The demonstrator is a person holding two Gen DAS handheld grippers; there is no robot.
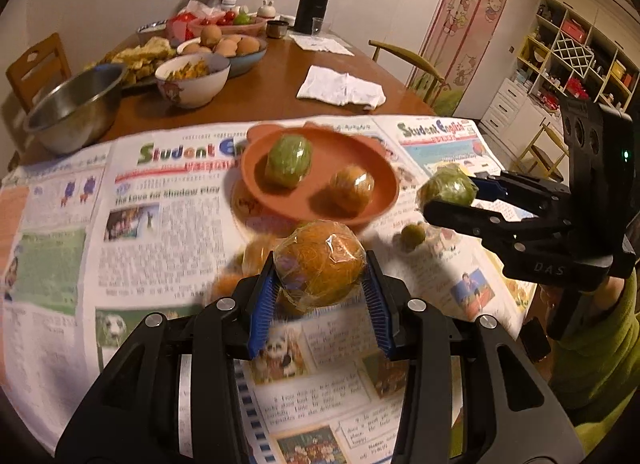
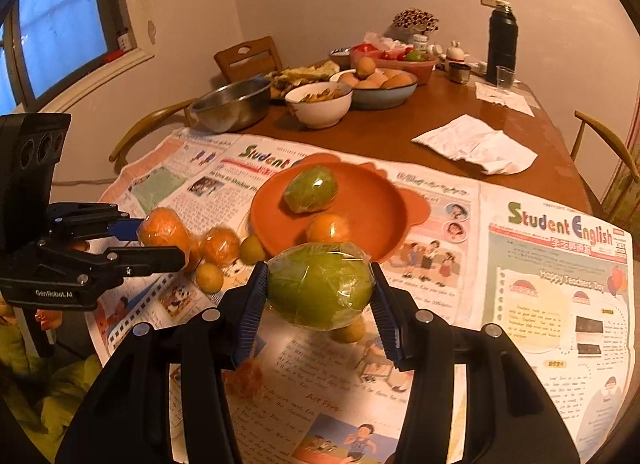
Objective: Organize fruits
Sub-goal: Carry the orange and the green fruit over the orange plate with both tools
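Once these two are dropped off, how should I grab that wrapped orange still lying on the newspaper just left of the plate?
Grip the wrapped orange across its round middle, coming from above. A small yellow fruit sits beside it towards the orange plate, so set the fingers front and back, not left-right.

Wooden table, brown, polished. Near end: spread newspapers (masthead "Student English"), and on them an orange plate, loose wrapped oranges and small yellow-green fruits. Far end: steel bowl, white bowl of food, blue bowl of what look like eggs, crumpled white cloth, black flask, clear cup.
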